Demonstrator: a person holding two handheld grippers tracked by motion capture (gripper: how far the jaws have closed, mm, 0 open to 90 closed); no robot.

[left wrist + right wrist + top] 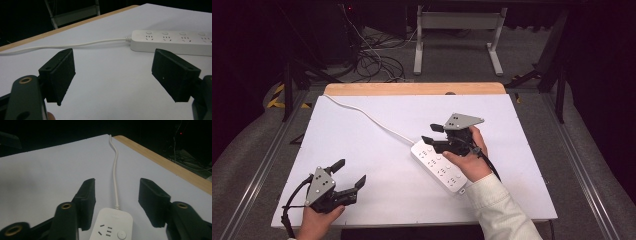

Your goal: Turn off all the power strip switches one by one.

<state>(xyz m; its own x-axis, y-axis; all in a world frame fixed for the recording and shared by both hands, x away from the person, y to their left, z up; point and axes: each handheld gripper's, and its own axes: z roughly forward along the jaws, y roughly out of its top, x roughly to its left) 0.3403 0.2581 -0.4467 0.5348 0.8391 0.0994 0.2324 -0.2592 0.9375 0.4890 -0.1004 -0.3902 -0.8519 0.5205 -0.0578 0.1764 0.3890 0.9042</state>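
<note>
Right tongs (116,200), jaws apart, straddle the power strip (113,225) cable end; centre both jaws before closing. Left tongs (346,176) idle, apart.

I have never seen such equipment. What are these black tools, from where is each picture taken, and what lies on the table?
A person holds a hand tool with two black jaws in each hand. The high view looks down on the table: the left gripper is near the front edge, and the right gripper is over a white power strip. The two other pictures come from cameras riding on the tools. The left gripper view looks across the table toward the strip. The right gripper view shows open jaws on either side of the strip's end, where its cord leaves. Both grippers are open and hold nothing.
</note>
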